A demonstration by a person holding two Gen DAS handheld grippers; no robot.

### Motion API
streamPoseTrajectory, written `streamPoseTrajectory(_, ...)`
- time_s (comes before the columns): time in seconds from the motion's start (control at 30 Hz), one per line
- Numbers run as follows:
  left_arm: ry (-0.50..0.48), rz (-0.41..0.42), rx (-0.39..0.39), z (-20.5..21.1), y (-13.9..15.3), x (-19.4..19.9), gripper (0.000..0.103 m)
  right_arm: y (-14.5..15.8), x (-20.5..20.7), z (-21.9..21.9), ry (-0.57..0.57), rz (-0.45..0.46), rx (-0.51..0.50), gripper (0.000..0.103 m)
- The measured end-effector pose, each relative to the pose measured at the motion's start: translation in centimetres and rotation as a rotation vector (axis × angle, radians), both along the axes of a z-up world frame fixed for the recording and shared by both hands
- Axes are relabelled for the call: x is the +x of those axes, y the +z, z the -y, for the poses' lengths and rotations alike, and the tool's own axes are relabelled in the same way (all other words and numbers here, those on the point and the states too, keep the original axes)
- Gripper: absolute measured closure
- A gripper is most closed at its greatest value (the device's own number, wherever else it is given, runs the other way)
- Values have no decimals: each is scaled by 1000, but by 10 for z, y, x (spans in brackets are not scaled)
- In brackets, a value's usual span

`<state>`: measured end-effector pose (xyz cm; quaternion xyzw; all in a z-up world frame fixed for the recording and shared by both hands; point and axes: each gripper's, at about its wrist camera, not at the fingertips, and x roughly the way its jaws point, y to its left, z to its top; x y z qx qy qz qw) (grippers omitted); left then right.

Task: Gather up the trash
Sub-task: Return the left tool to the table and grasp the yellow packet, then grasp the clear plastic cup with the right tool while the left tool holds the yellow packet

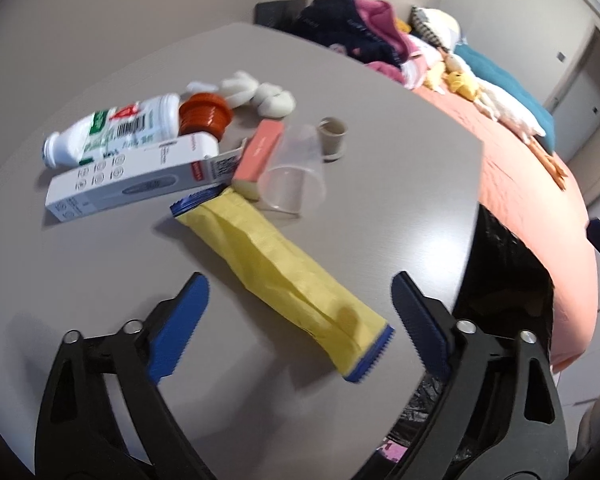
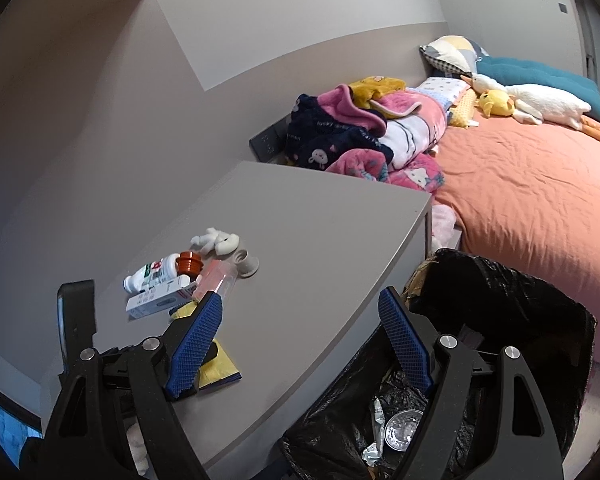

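Yellow snack wrapper (image 1: 284,276) with blue serrated ends lies flat near the grey table's (image 1: 100,272) front edge, between the wide-open, empty jaws of the left gripper (image 1: 300,300), not touched by either. Behind it sit a white carton (image 1: 140,176), a white bottle (image 1: 112,130), an orange cap (image 1: 204,116) and a clear plastic cup (image 1: 292,180). The right gripper (image 2: 300,312), also open and empty, hangs over the table's edge beside a black-lined bin (image 2: 500,300).
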<state>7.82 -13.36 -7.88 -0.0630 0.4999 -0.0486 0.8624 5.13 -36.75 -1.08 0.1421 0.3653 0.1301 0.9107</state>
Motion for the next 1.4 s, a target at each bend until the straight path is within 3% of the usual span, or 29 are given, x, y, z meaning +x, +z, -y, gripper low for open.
streamPoseTrajectory(0.17,23,-53,-27,-6,-13,11,32,-5,8,-7,15,-18,-9,22)
streamPoseTrajectory(0.33,9,-32,-15,-6,-13,14,36,-11,18,-17,37,-37,-14,22)
streamPoseTrajectory(0.57,1,-8,-12,-19,-13,12,62,-21,32,-37,82,-68,-10,22)
streamPoseTrajectory(0.77,-7,3,-37,-30,-11,5,75,-29,41,-58,126,-90,-5,22)
streamPoseTrajectory(1.4,-50,31,-59,-58,3,-8,79,-57,84,-126,212,-162,10,23)
